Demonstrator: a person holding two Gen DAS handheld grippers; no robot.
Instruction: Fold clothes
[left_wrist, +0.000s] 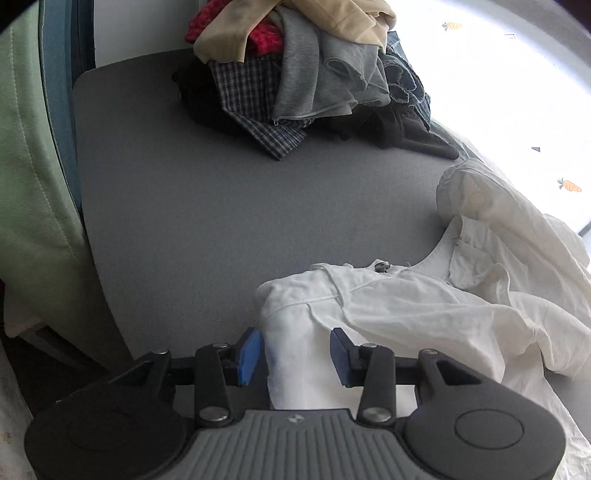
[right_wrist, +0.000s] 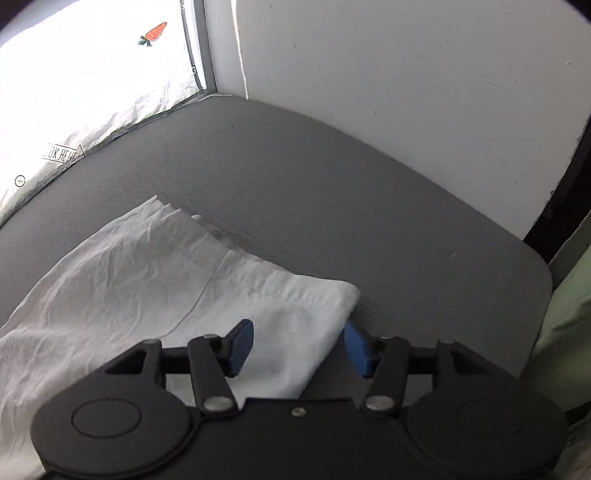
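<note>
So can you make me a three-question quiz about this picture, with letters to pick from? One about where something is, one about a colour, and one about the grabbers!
1. Where is the pile of mixed clothes?
A. at the far end of the grey table
B. on the floor
C. under the white trousers

2. What colour are the gripper pads?
A. red
B. blue
C. yellow

3. How does the right gripper stand?
A. shut tight on a sock
B. open, with white cloth between its fingers
C. holding a hanger

Answers:
1 A, the heap sits far back on the table.
2 B, both pads show blue.
3 B, the pads stand apart from the cloth.
</note>
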